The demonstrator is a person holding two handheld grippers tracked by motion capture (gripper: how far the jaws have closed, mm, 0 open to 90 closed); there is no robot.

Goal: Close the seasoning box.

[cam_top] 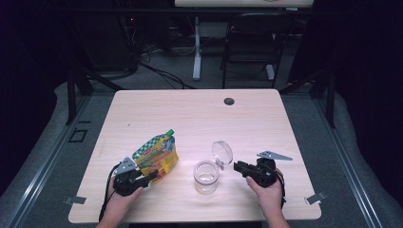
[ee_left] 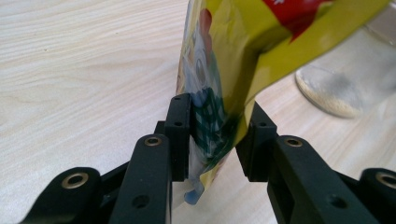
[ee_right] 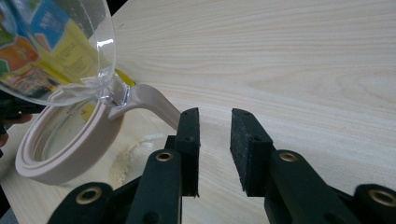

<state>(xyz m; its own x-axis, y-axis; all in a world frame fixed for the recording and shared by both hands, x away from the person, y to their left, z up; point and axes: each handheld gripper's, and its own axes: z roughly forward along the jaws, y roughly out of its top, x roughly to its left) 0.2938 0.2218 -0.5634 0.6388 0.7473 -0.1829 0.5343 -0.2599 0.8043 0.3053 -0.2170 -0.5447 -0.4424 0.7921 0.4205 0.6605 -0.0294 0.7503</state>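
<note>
While the left gripper pinches the lower corner of a yellow food pouch at the lower left of the high view, the pouch leans up and away over the wooden table. Just right of it, near lower centre, stands a clear jar with its hinged lid flipped up. The right gripper sits beside the jar's lid, its jaws parted with nothing between them.

A lab or studio is showing: dark curtains surrounding a pale counter, cables trailing across grey floor.
</note>
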